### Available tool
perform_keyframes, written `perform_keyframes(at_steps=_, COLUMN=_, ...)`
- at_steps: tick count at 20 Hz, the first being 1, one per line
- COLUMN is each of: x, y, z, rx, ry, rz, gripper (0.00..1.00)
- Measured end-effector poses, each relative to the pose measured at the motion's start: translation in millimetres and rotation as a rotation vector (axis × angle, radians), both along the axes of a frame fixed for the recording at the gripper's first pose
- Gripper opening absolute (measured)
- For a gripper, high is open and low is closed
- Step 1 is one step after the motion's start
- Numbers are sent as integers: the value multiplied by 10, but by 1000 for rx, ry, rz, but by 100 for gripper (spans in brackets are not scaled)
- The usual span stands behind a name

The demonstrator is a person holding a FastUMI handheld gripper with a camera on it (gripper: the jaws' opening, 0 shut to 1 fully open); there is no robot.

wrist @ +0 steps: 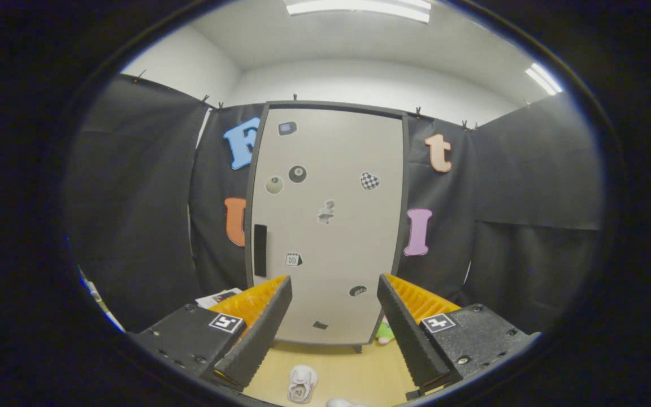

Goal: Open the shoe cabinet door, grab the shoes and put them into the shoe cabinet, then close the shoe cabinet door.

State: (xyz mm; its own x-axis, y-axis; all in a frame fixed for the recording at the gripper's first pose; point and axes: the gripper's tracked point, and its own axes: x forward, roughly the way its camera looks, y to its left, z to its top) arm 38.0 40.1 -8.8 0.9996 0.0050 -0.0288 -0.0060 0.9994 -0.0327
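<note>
A tall pale shoe cabinet (331,226) stands ahead with its door shut, several stickers on it. A dark vertical handle (260,250) sits on the door's left side, just above my left fingertip. A small white shoe (302,384) lies on the wooden floor between my fingers, near the cabinet's foot. The toe of a second white shoe (343,403) peeks in beside it. My gripper (334,281) is open, nothing between its fingers, held well back from the door.
Black cloth walls close the booth on both sides of the cabinet. A small green and pink toy (384,333) lies by the cabinet's right foot. Papers (218,297) lie on the floor at the left. The wooden floor (354,367) stretches before the cabinet.
</note>
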Motion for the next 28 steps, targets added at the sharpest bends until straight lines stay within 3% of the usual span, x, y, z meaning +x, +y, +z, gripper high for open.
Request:
perform_keyframes(at_steps=3, x=297, y=201, z=-13, rx=29, ry=11, rz=2, gripper=100)
perform_keyframes(at_steps=11, x=1375, y=1094, z=-143, rx=80, ry=41, rz=148, gripper=100)
perform_keyframes(at_steps=17, x=2089, y=1558, z=-421, rx=114, ry=111, rz=207, gripper=99)
perform_keyframes(at_steps=21, x=2381, y=1646, z=-538, rx=112, ry=131, rz=162, gripper=92)
perform_keyframes(at_steps=28, x=2545, y=1736, z=-661, rx=113, ry=156, rz=129, gripper=61)
